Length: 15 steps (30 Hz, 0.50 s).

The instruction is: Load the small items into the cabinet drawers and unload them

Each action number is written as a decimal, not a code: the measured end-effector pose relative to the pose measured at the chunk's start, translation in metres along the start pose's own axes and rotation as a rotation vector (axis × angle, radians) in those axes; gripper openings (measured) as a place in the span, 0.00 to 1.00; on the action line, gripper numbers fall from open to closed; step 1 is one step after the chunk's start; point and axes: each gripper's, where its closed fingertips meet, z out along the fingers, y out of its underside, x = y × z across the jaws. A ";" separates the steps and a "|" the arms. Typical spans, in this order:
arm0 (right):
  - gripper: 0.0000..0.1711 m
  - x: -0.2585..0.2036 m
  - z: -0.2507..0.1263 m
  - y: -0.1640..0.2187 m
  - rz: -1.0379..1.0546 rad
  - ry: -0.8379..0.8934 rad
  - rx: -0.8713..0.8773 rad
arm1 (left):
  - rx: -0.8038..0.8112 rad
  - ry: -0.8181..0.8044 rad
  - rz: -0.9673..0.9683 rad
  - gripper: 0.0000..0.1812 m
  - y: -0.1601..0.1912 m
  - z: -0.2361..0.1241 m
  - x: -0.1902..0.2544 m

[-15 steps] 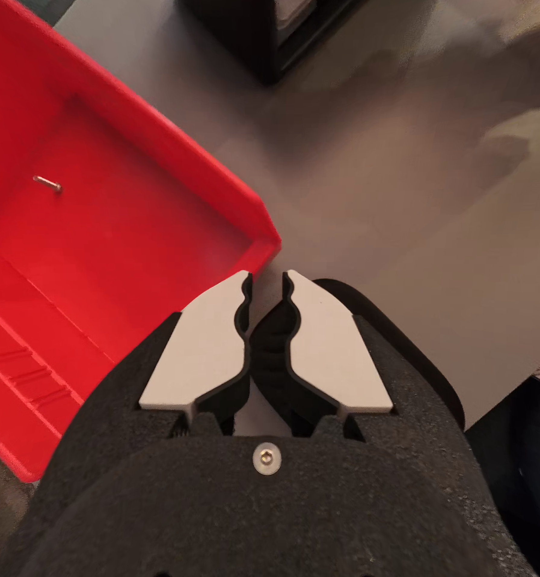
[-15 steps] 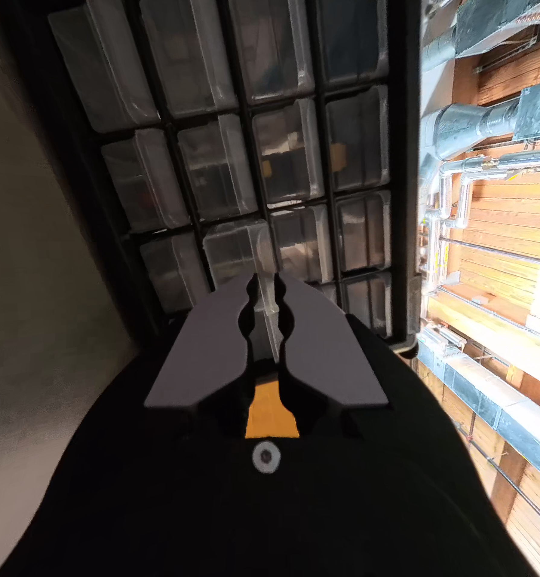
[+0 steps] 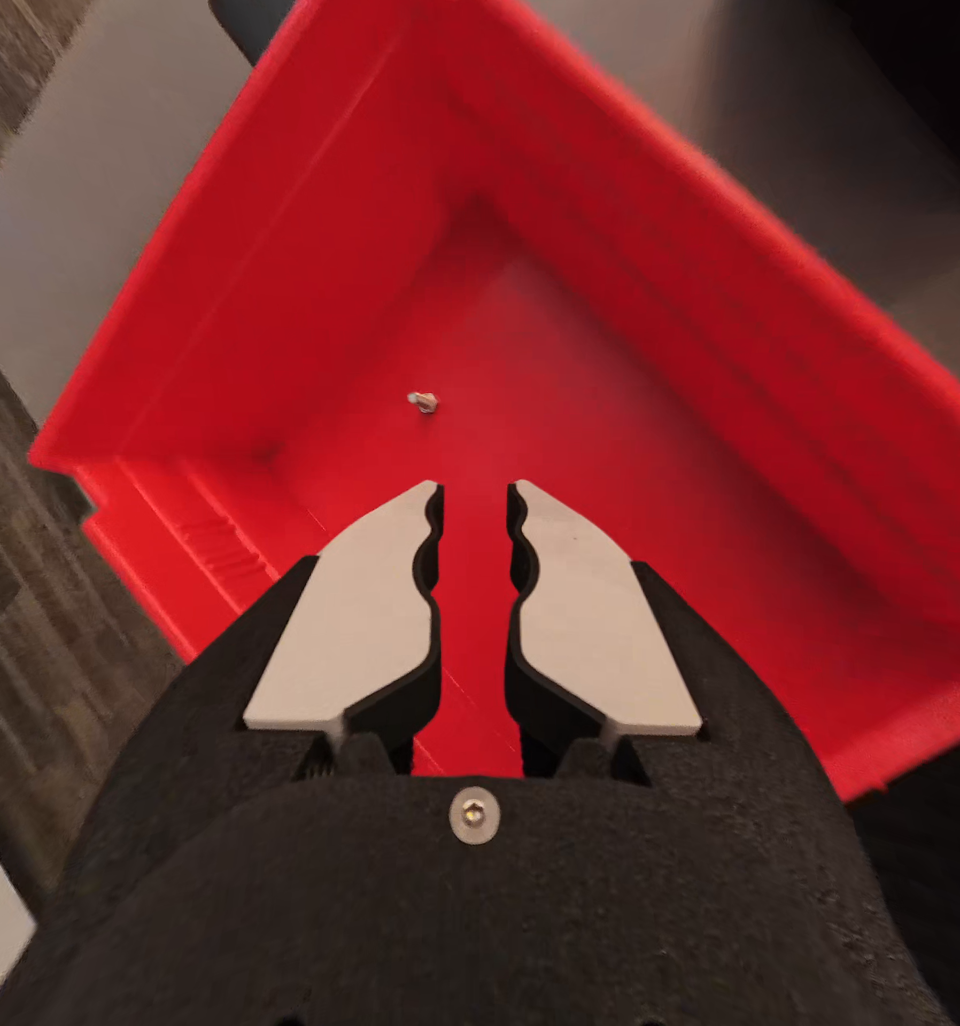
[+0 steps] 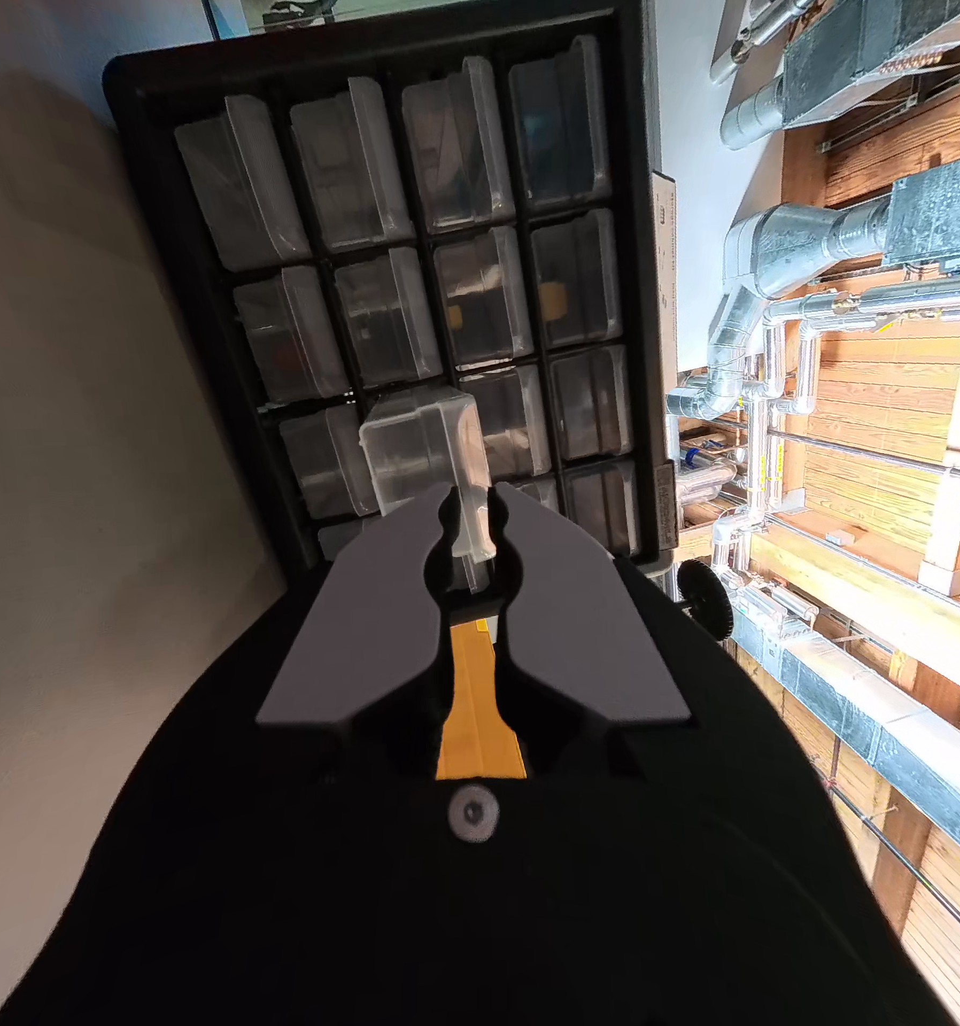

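Left gripper point(image 3: 473, 487): jaws spread, above the red bin point(image 3: 689, 233).
Small metal item point(image 3: 423, 402): centre frame, on bin floor.
Right gripper point(image 4: 473, 491): jaws pinching handle of clear drawer point(image 4: 419, 444), pulled out from black cabinet point(image 4: 641, 277).

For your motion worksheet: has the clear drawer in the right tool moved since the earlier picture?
Yes. The drawer, gripped by the right tool, now juts farther out of the cabinet than its neighbours.

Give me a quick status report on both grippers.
Left gripper open, empty, over red bin. One small metal item ahead in bin. Right gripper shut on clear drawer, pulled out of cabinet.
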 end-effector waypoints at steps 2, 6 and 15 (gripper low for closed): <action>0.06 0.000 0.000 -0.001 0.003 -0.001 0.002 | -0.033 0.040 -0.061 0.13 -0.006 0.020 -0.008; 0.06 0.000 0.000 -0.002 0.002 -0.004 0.006 | -0.047 0.096 -0.161 0.16 -0.014 0.053 -0.015; 0.06 -0.001 0.001 -0.004 0.025 -0.021 0.016 | -0.153 0.064 -0.150 0.08 0.002 0.083 -0.022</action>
